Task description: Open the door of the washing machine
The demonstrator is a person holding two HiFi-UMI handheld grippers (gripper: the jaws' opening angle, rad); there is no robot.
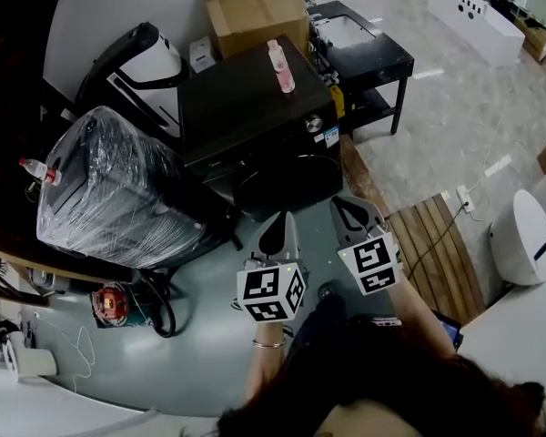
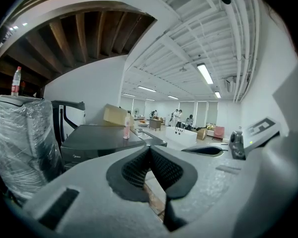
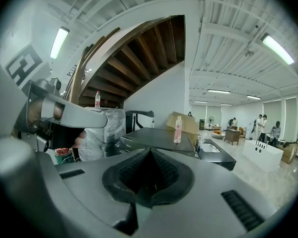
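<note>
Both jaws shut and empty, we hold the left gripper [image 1: 278,230] and right gripper [image 1: 348,212] short of the washing machine door [image 1: 287,188] ahead, probably just lining up

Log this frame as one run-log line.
phase: pre-contact | left gripper: shut, empty | right gripper: shut, empty | washing machine door: closed, untouched | pink bottle: upright on top

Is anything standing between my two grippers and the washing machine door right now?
Nothing visible does. The left gripper and right gripper, both shut, hang just before the round door. The plastic-wrapped bundle stands beside the washing machine, off the path; the pink bottle sits on top.
</note>
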